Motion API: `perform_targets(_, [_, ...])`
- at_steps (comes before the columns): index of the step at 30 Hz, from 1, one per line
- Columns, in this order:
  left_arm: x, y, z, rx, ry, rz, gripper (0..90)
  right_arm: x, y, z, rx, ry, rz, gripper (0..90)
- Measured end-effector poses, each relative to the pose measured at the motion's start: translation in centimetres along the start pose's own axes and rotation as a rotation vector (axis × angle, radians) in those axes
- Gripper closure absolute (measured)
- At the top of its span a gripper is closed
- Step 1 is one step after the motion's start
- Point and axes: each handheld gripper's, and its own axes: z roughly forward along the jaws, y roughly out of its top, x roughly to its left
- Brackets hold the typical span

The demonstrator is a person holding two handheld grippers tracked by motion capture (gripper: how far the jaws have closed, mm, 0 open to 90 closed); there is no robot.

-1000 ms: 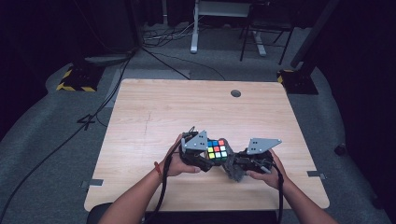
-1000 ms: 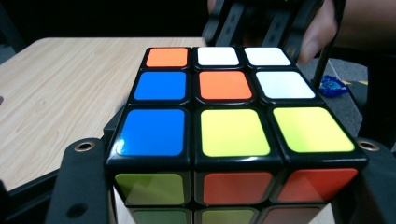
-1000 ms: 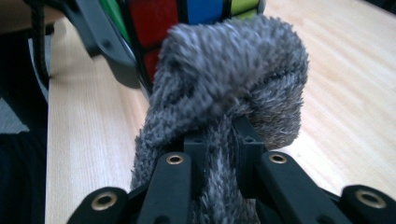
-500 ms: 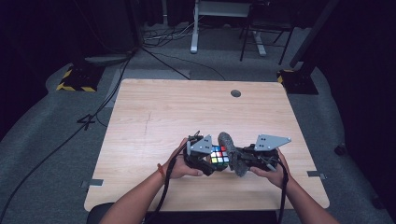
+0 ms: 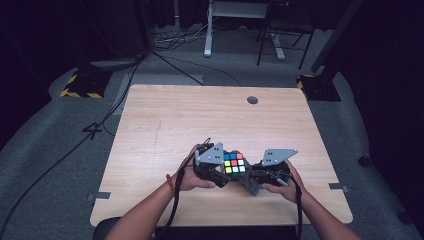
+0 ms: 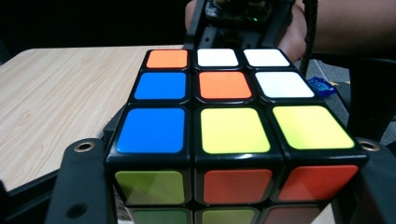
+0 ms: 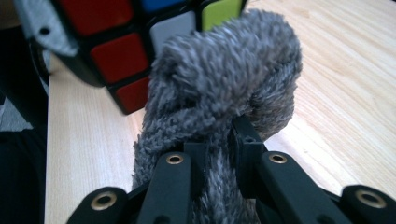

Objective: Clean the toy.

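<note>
A scrambled Rubik's cube [image 5: 234,163] is held just above the wooden table [image 5: 210,120], near its front edge. My left gripper [image 5: 218,173] is shut on the cube; in the left gripper view the cube [image 6: 229,116] sits between the two black jaws, orange centre face up. My right gripper [image 5: 254,179] is shut on a grey fuzzy cloth [image 5: 250,187]. In the right gripper view the cloth [image 7: 219,79] bunches above the jaws and presses against the cube [image 7: 116,51], whose red stickers show at upper left.
A round grommet hole [image 5: 252,100] lies near the table's far edge. Beyond the table are a desk frame [image 5: 207,30], a chair base [image 5: 280,40] and cables [image 5: 165,55] on the grey floor.
The right gripper with the cloth has moved left, up against the cube. The left gripper and cube shifted slightly and tilted.
</note>
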Motion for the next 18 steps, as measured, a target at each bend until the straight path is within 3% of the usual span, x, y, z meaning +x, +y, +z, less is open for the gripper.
perform_targets(5, [0.5, -0.2, 0.0, 0.006, 0.012, -0.013, 33.5, 0.1, 0.0, -0.2, -0.003, 0.016, 0.002, 79.5])
perform_targets(9, [1.1, -0.6, -0.3, -0.007, 0.025, -0.052, 33.5, 0.1, 0.1, -0.6, -0.031, 0.036, 0.006, 79.5])
perform_targets(13, [1.5, -1.2, 0.1, 0.033, 0.036, -0.064, 33.6, 0.2, 0.4, -1.4, -0.062, 0.031, -0.003, 79.5])
perform_targets(18, [1.4, -1.6, 0.9, 0.059, 0.005, -0.071, 33.6, 0.3, 0.8, -2.2, -0.089, -0.006, -0.013, 79.6])
